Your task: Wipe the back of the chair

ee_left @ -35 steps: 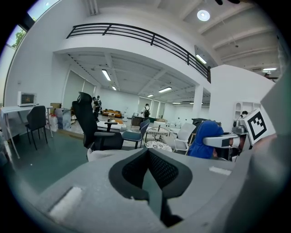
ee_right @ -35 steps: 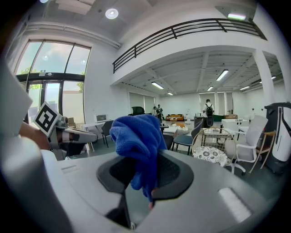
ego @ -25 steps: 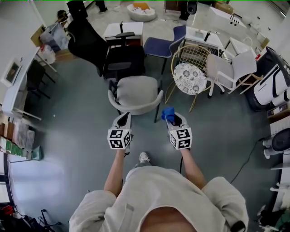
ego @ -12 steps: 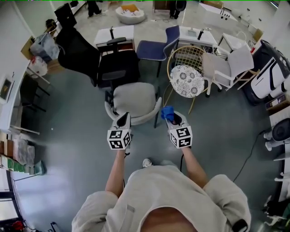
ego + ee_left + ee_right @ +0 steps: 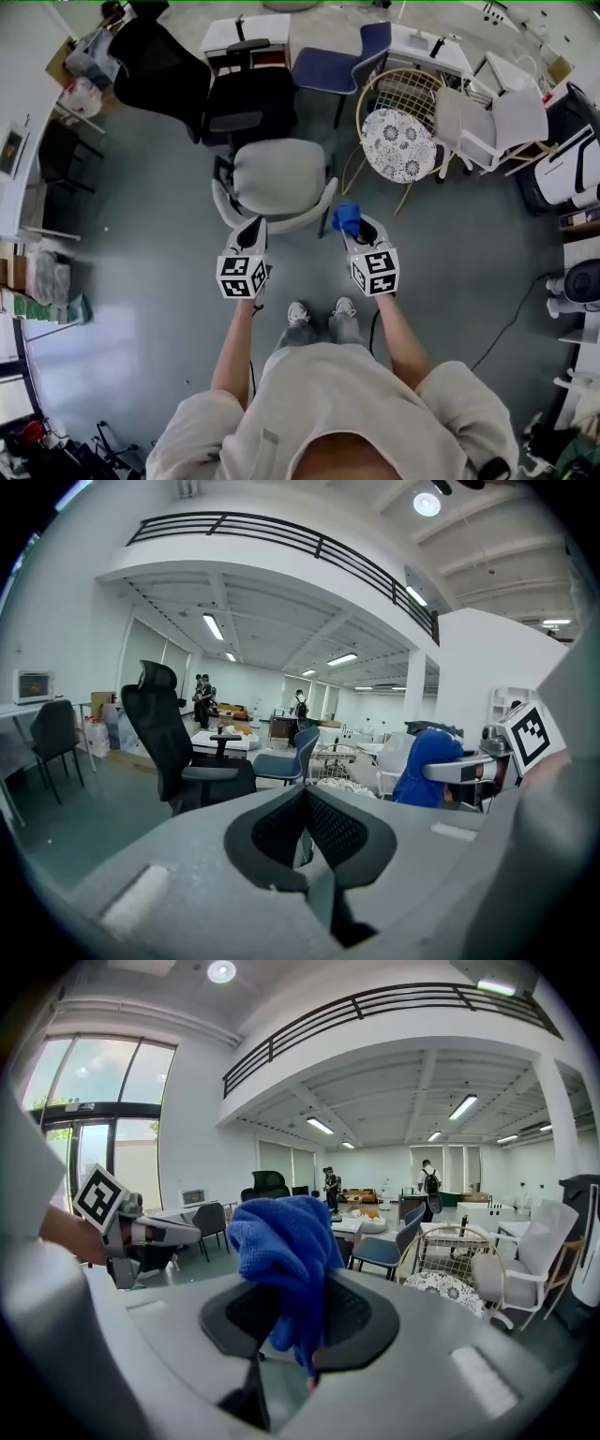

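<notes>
A wide open room with a grey floor [image 5: 141, 244] holds white benches [image 5: 246, 33] and scattered seats. The grey chair [image 5: 277, 178] stands just ahead of the person, seat facing away, its curved back nearest and running left to right. The left hand-held gripper [image 5: 253, 231] is closed on nothing by that back; the right hand-held gripper [image 5: 359, 230] grips a blue cloth [image 5: 347, 217].

The grey chair [image 5: 278, 176] stood upright, curved back [image 5: 274, 223] nearest me. Just right of that back, the bunched blue cloth [image 5: 347, 217] sat pinched in my right gripper [image 5: 356, 236].
</notes>
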Action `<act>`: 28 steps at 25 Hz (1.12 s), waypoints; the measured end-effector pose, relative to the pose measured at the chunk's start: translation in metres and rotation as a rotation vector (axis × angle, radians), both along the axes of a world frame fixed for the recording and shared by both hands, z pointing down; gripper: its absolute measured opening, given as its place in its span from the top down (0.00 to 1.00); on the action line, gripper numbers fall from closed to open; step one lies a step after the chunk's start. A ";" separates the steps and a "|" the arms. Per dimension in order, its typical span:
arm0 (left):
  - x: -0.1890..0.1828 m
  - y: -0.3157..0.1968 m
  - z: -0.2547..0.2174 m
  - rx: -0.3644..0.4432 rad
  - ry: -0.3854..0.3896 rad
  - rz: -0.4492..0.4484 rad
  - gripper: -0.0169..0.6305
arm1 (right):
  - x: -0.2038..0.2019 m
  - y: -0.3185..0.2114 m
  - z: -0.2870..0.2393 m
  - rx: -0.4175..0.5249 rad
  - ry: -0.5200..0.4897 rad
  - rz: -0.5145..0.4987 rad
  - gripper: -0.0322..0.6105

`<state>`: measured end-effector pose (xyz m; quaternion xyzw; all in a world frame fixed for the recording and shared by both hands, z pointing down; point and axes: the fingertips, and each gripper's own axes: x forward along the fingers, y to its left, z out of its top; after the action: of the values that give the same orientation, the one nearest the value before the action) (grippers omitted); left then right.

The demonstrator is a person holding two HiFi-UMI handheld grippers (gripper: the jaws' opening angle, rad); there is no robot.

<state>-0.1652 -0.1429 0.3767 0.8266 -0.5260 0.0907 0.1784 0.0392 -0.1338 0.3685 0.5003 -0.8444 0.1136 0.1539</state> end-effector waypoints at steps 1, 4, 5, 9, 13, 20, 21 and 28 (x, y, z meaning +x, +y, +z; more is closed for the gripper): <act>0.002 0.000 0.001 -0.003 -0.002 -0.016 0.97 | 0.004 -0.002 0.003 -0.008 -0.006 -0.007 0.79; 0.011 0.000 0.005 -0.008 -0.008 -0.059 0.97 | 0.014 -0.006 0.016 -0.034 -0.016 -0.040 0.79; 0.015 0.001 0.007 -0.009 -0.009 -0.072 0.97 | 0.017 -0.008 0.021 -0.040 -0.017 -0.052 0.79; 0.026 0.007 0.018 -0.015 -0.010 -0.113 0.97 | 0.027 -0.012 0.039 -0.057 -0.025 -0.085 0.79; 0.030 0.013 0.036 -0.025 -0.017 -0.145 0.97 | 0.025 -0.012 0.059 -0.069 -0.031 -0.123 0.79; 0.036 0.030 0.080 -0.041 -0.008 -0.173 0.97 | 0.014 -0.007 0.113 -0.099 -0.023 -0.173 0.79; 0.036 0.033 0.087 -0.038 -0.006 -0.175 0.97 | 0.012 -0.005 0.122 -0.102 -0.020 -0.179 0.79; 0.035 0.036 0.140 -0.018 -0.004 -0.166 0.97 | -0.005 -0.009 0.179 -0.099 -0.021 -0.174 0.79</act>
<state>-0.1306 -0.1072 0.5168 0.7784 -0.5921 0.0821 0.1916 0.0347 -0.1427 0.5473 0.4157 -0.8796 0.1467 0.1788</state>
